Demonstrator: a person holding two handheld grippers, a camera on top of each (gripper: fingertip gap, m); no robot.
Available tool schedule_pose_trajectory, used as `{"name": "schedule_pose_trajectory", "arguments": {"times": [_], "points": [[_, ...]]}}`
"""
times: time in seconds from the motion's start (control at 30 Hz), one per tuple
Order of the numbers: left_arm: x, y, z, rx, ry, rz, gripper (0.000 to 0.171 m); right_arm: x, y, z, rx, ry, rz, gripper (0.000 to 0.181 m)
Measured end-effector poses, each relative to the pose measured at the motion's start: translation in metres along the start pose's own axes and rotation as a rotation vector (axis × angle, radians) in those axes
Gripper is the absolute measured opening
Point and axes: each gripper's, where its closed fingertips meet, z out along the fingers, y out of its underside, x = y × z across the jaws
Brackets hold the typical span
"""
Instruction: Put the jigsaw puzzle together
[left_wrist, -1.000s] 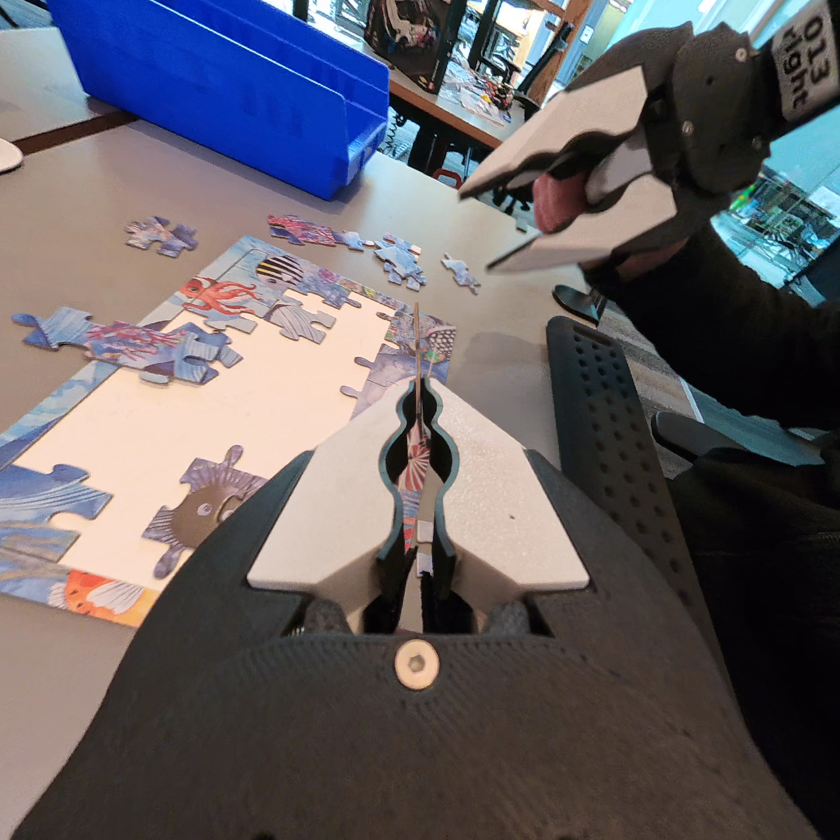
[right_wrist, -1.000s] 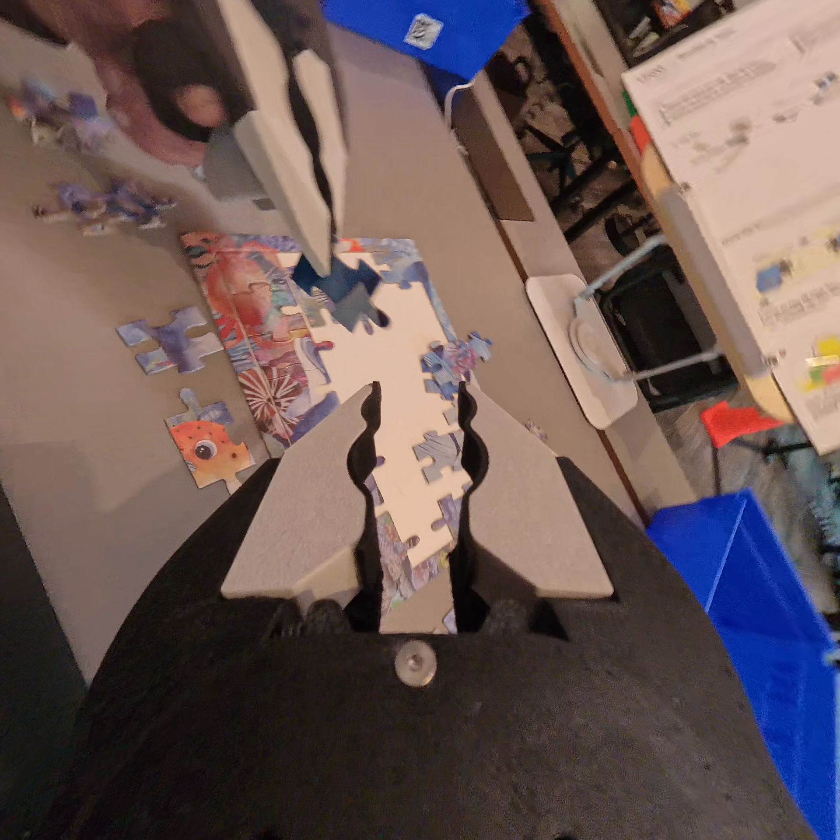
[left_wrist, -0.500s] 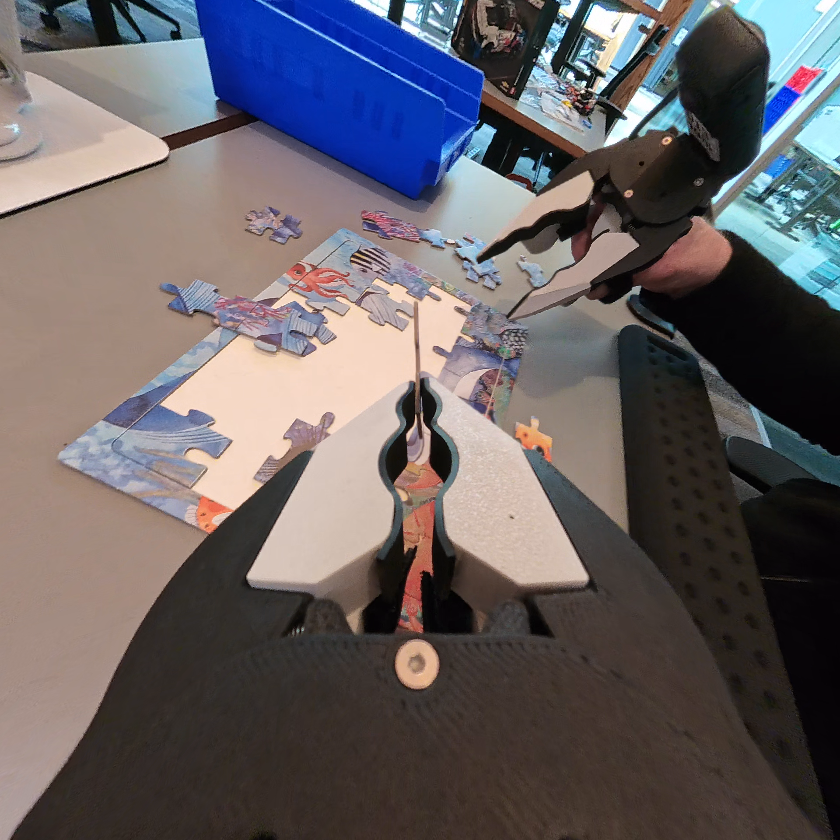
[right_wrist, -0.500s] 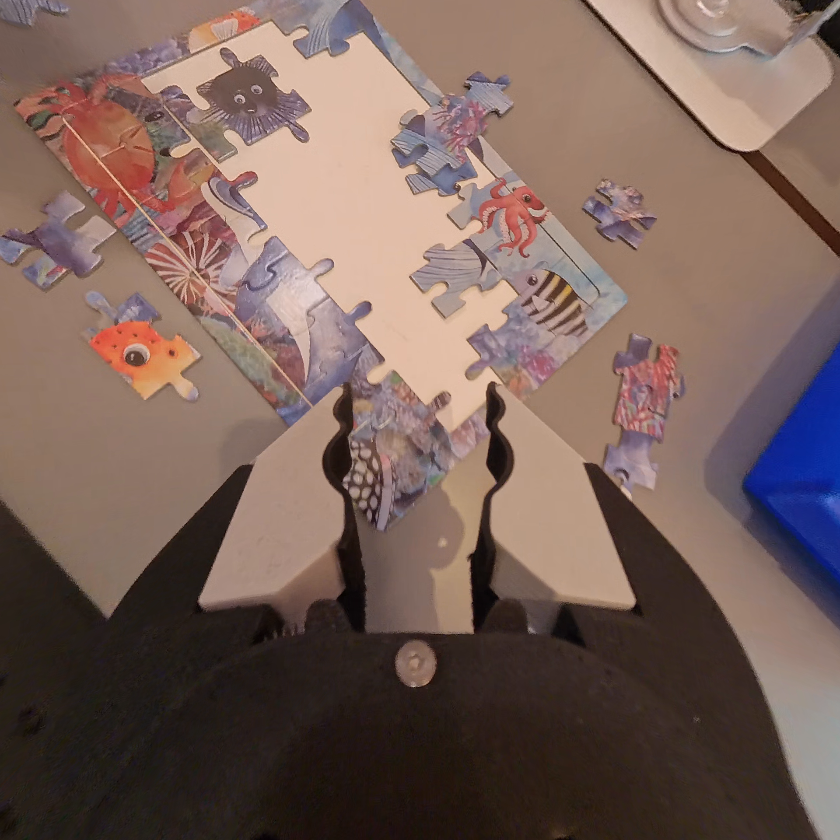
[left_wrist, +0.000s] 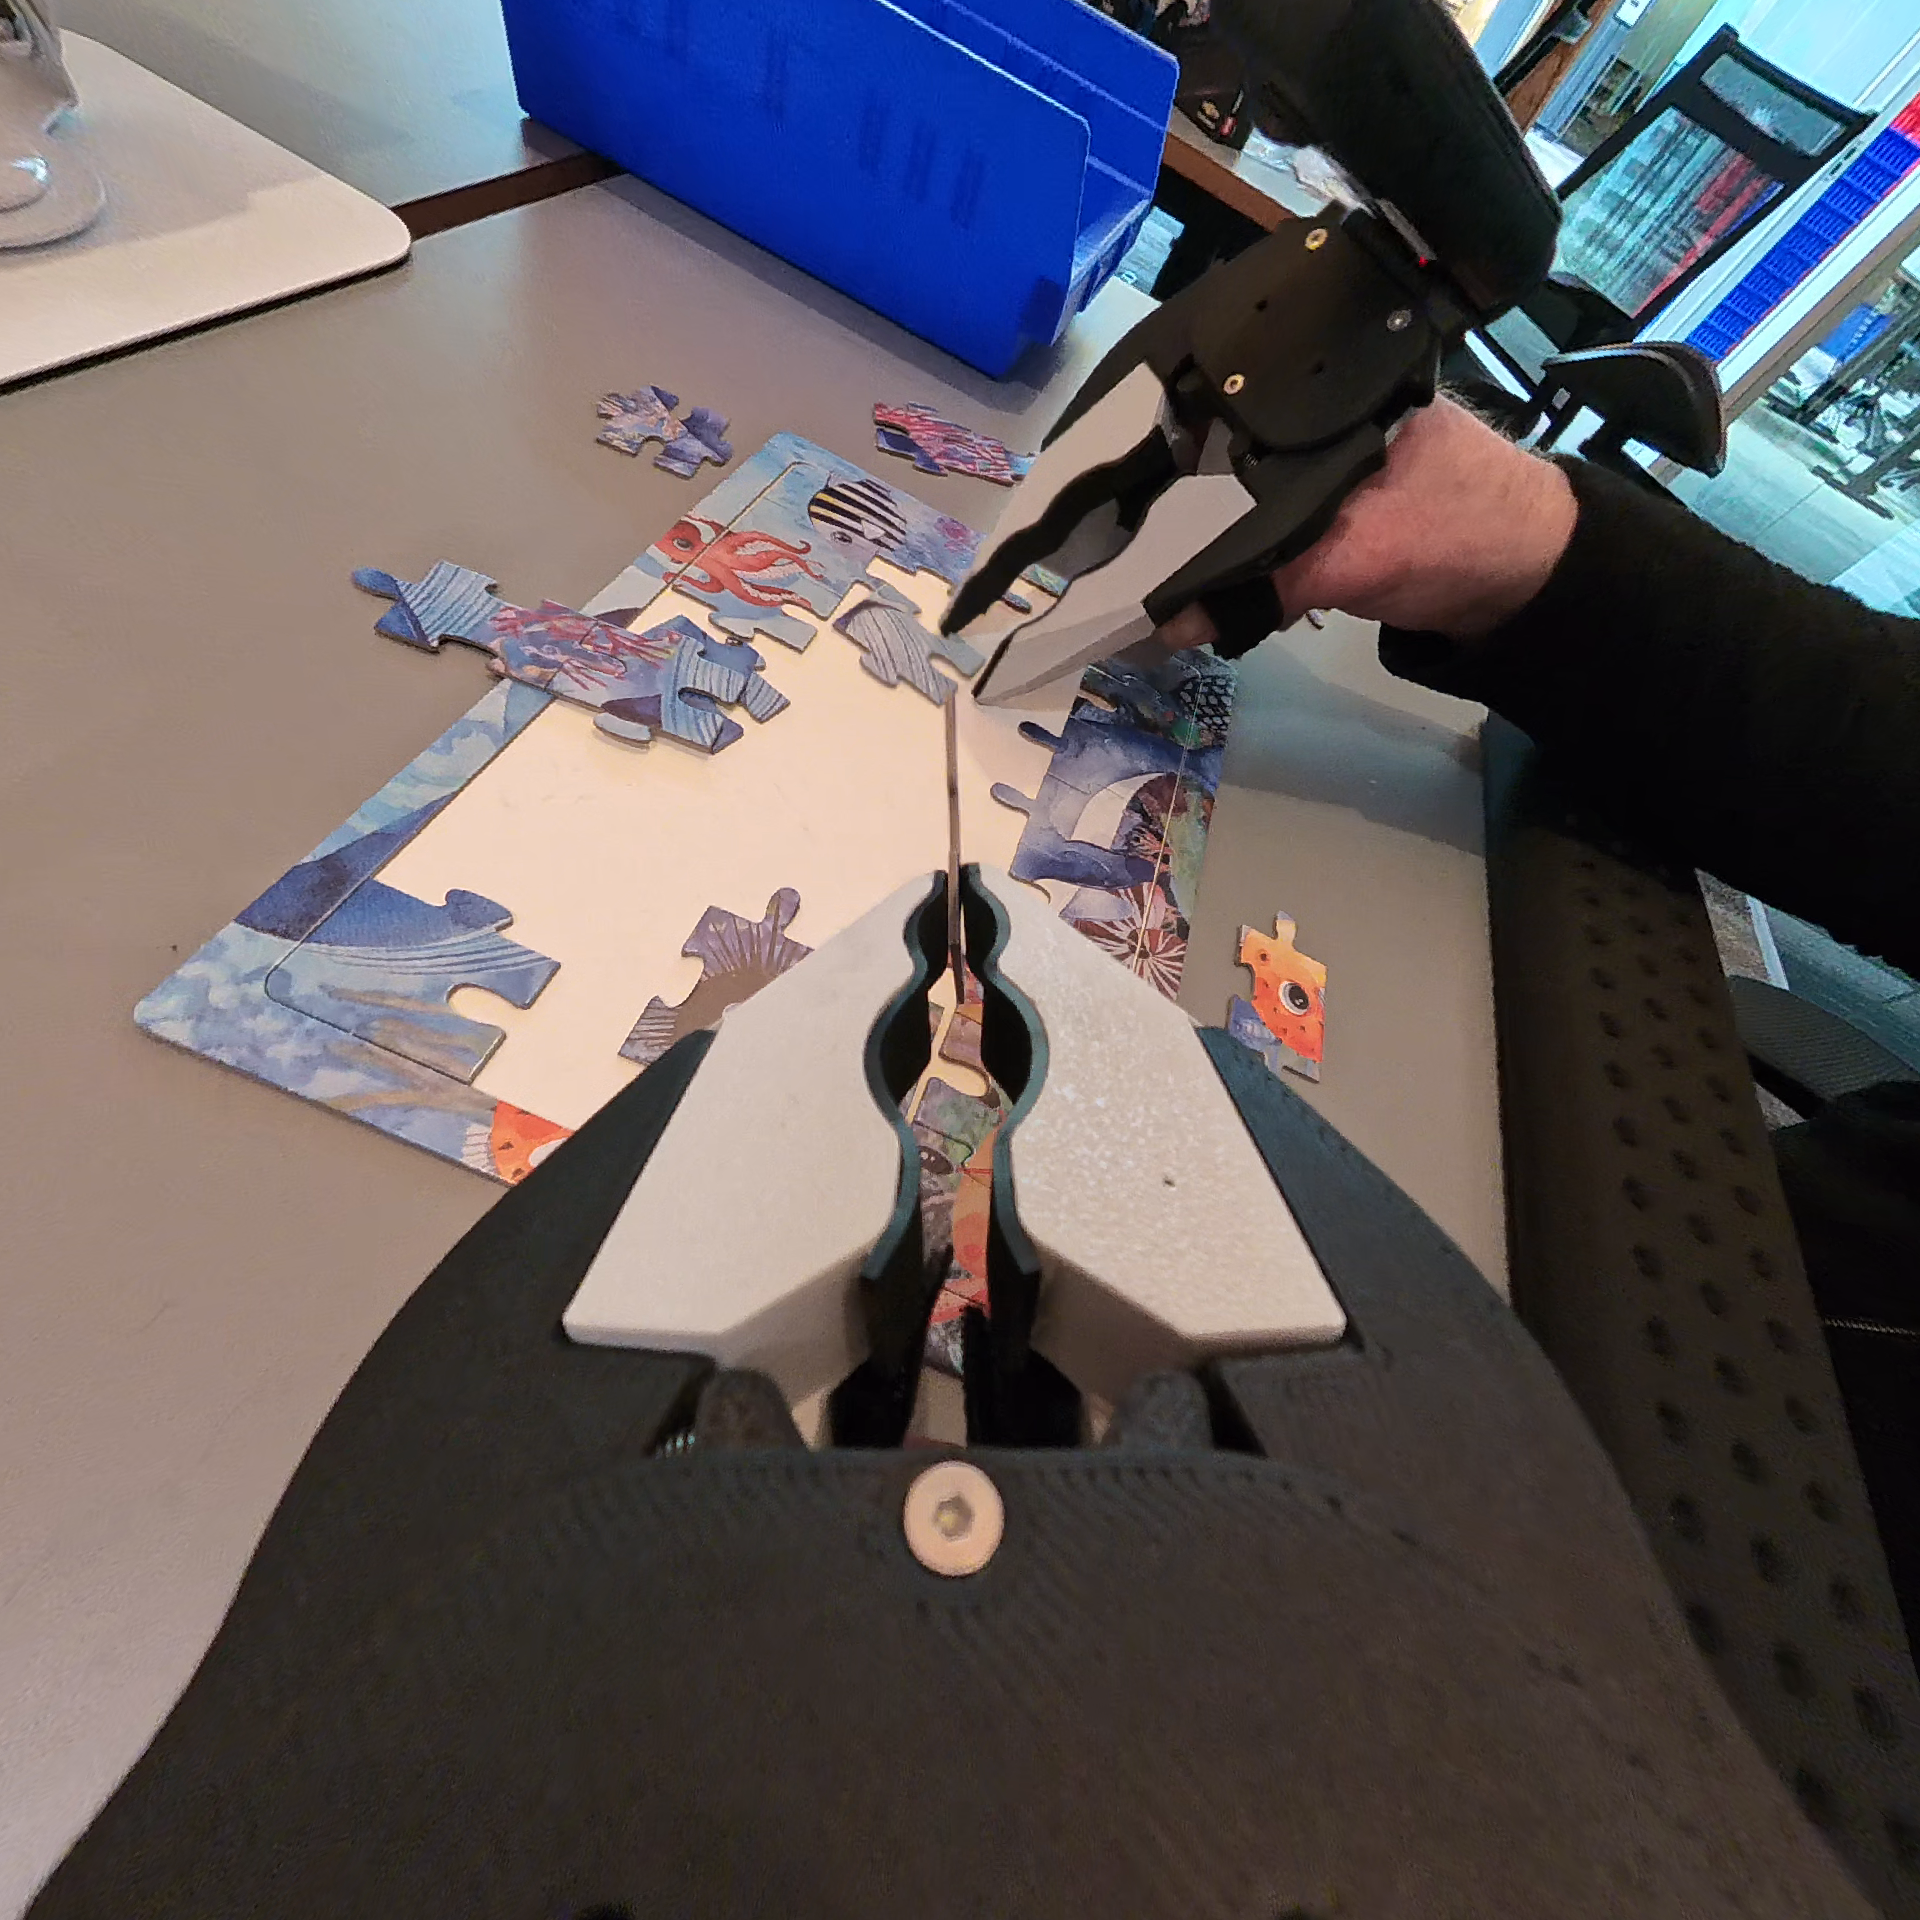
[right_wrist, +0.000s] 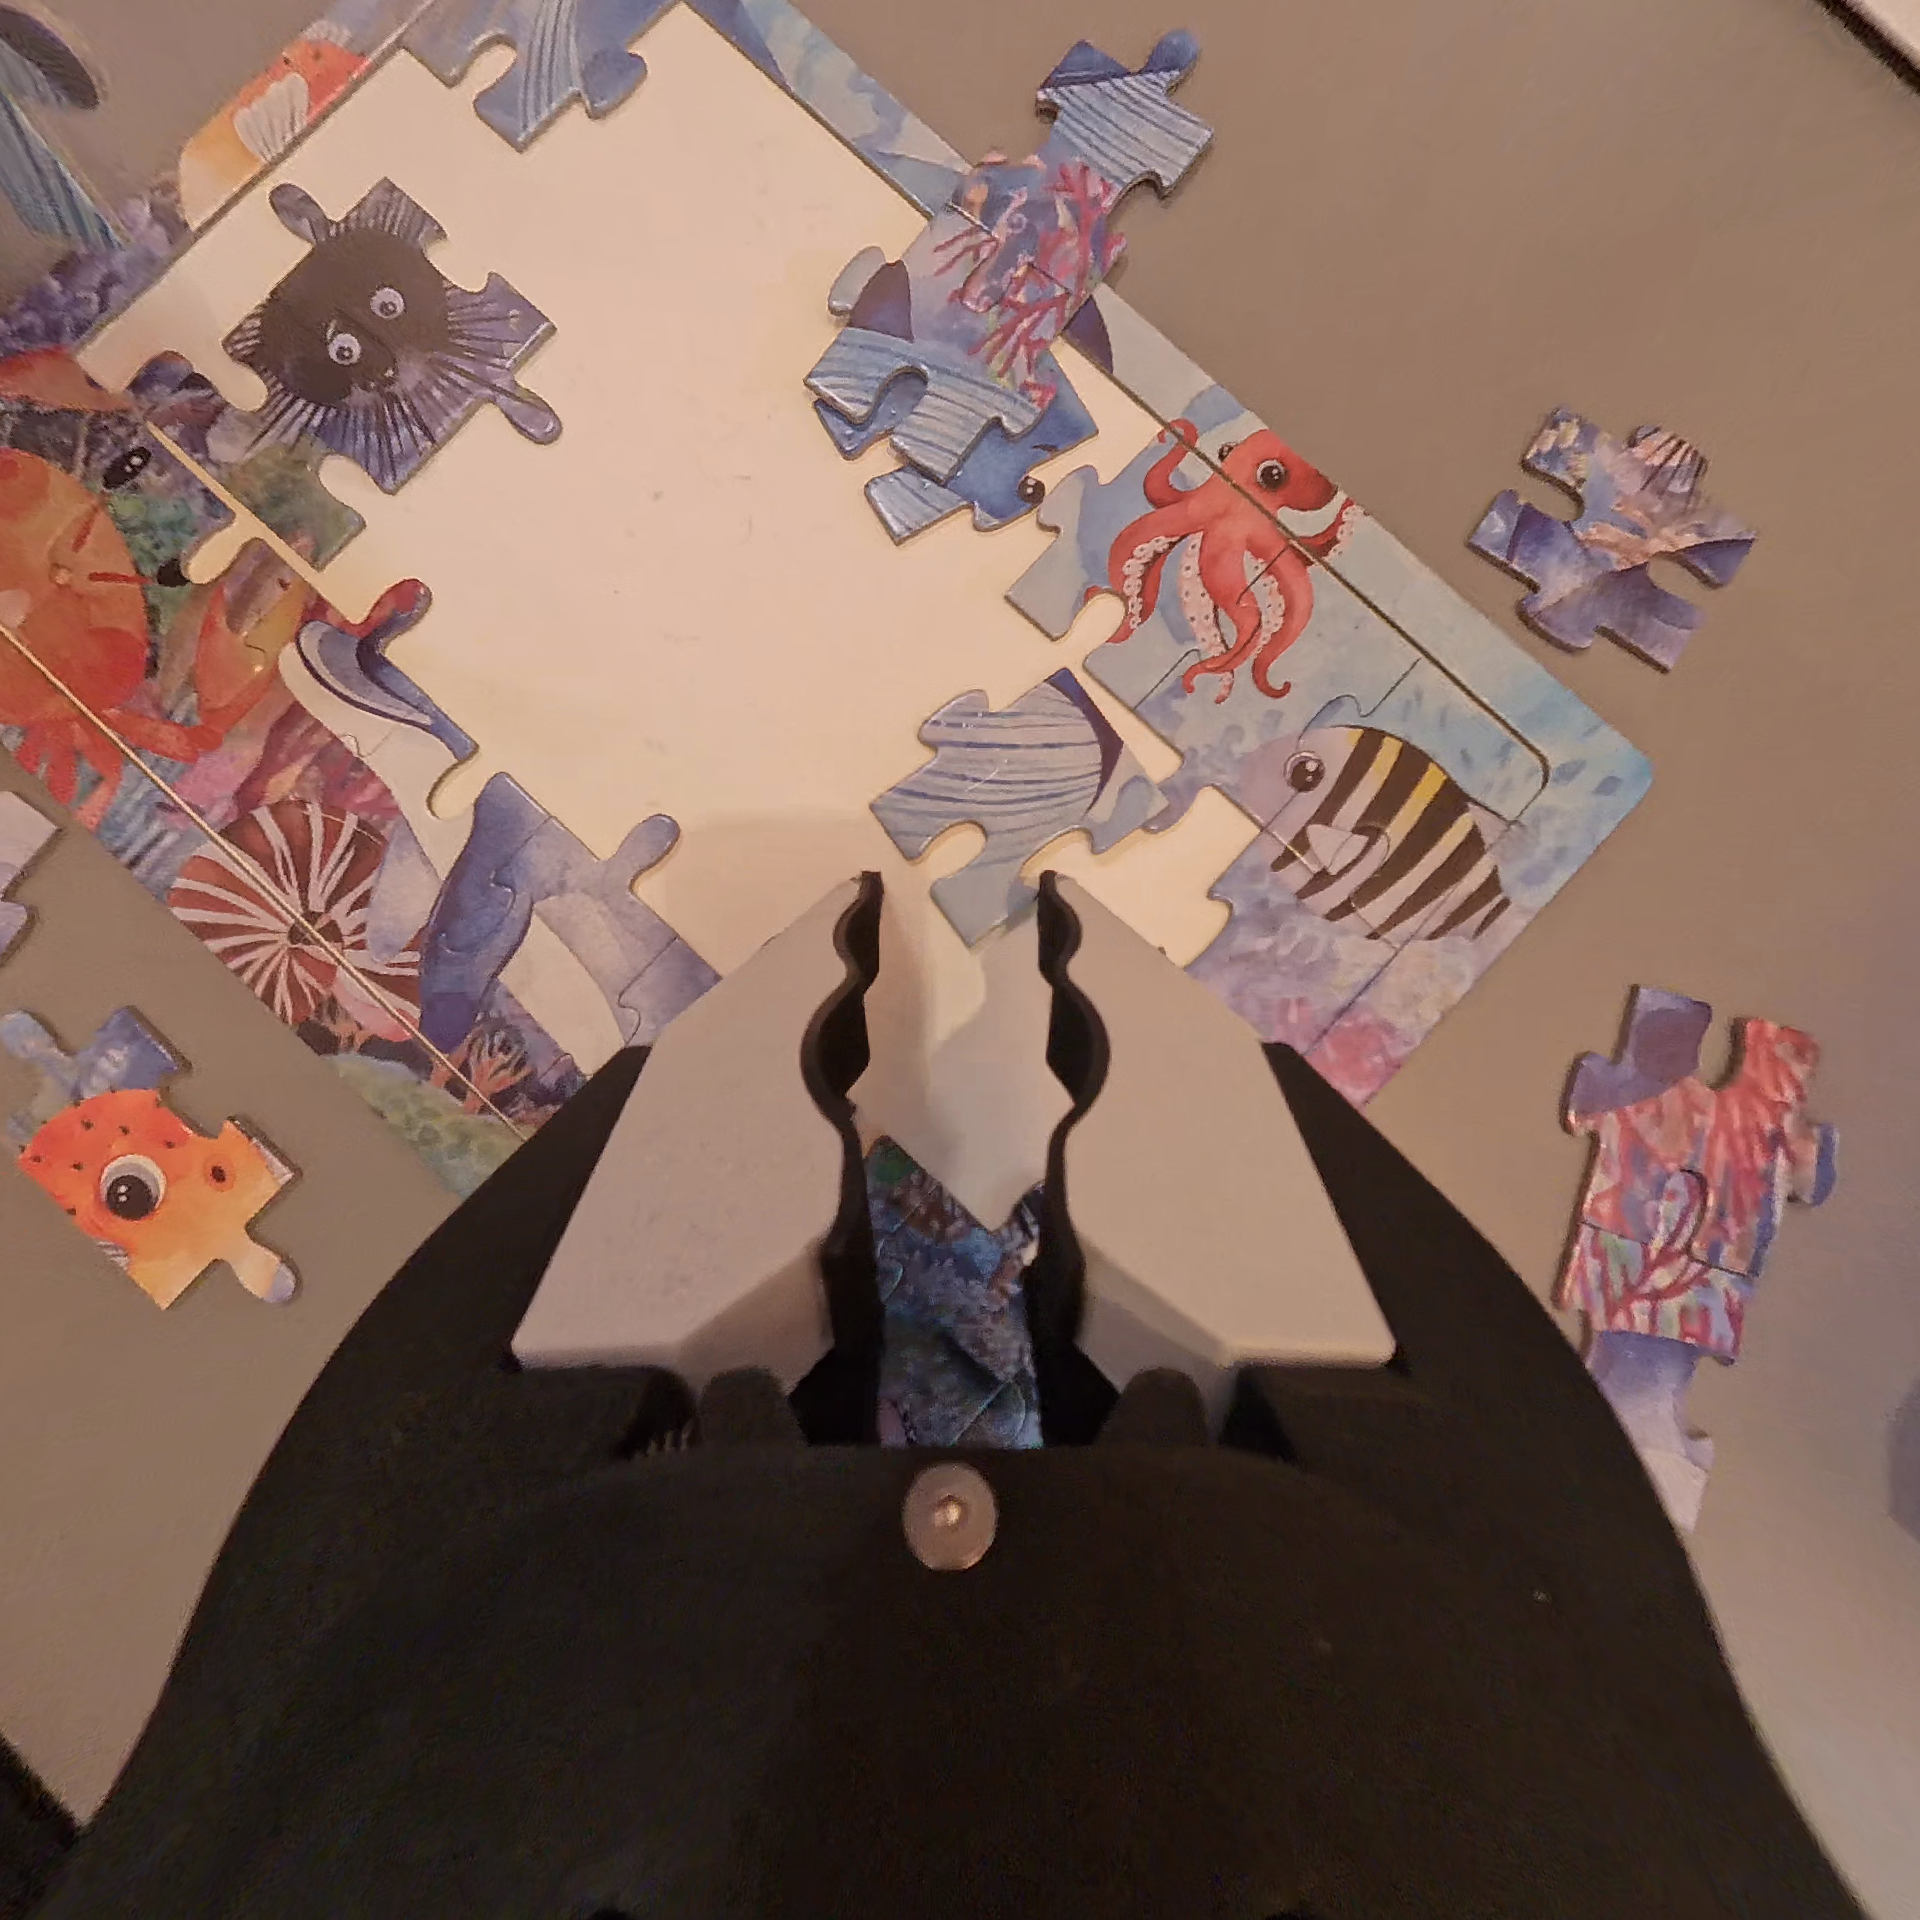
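Left gripper: jaws clamped on one edge-on puzzle piece, frame centre. Right gripper: jaws apart, empty, just below one striped blue piece on the puzzle tray, frame centre.

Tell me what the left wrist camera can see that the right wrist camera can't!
Only the left wrist view shows the blue bin, the person's hand holding the right gripper, and the left gripper pinching a puzzle piece edge-on. Only the right wrist view shows the black spiky fish piece whole, face and eyes. Both show the puzzle board, the red octopus, the striped fish and the loose orange fish piece.
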Motion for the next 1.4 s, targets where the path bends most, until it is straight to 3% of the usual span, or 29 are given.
{"name": "schedule_pose_trajectory", "arguments": {"times": [0.07, 0.33, 0.5, 0.73, 0.9, 0.97, 1.0, 1.1, 1.27, 1.4], "points": [[0.000, 0.001, 0.001, -0.003, 0.001, 0.000, 0.000, 0.001, 0.000, 0.000, 0.004, -0.013, 0.016, 0.018], [0.001, 0.003, 0.004, -0.014, -0.005, 0.006, 0.000, -0.035, -0.002, -0.001, 0.022, -0.153, -0.068, 0.018], [-0.001, 0.003, 0.002, -0.012, -0.008, 0.002, 0.000, -0.050, -0.001, -0.029, 0.063, -0.148, -0.089, 0.017], [0.007, 0.005, 0.006, -0.030, 0.015, 0.009, 0.000, -0.067, 0.060, -0.084, 0.003, -0.177, -0.042, 0.018], [0.014, 0.005, 0.011, -0.036, 0.026, 0.014, 0.000, -0.084, 0.092, -0.084, -0.055, -0.196, -0.031, 0.018], [0.016, 0.006, 0.013, -0.041, 0.029, 0.016, 0.000, -0.083, 0.096, -0.082, -0.071, -0.197, -0.007, 0.041], [0.017, 0.007, 0.014, -0.043, 0.028, 0.018, 0.000, -0.081, 0.096, -0.083, -0.074, -0.201, 0.008, 0.049], [0.017, 0.006, 0.013, -0.037, 0.025, 0.017, 0.000, -0.062, 0.082, -0.096, -0.003, -0.176, 0.040, 0.049], [0.014, 0.005, 0.012, -0.031, 0.018, 0.019, 0.000, 0.036, 0.071, -0.105, 0.047, 0.114, 0.118, 0.041], [0.013, 0.007, 0.013, -0.038, 0.012, 0.021, 0.000, 0.089, 0.071, -0.088, 0.035, 0.190, 0.192, 0.043]]}}
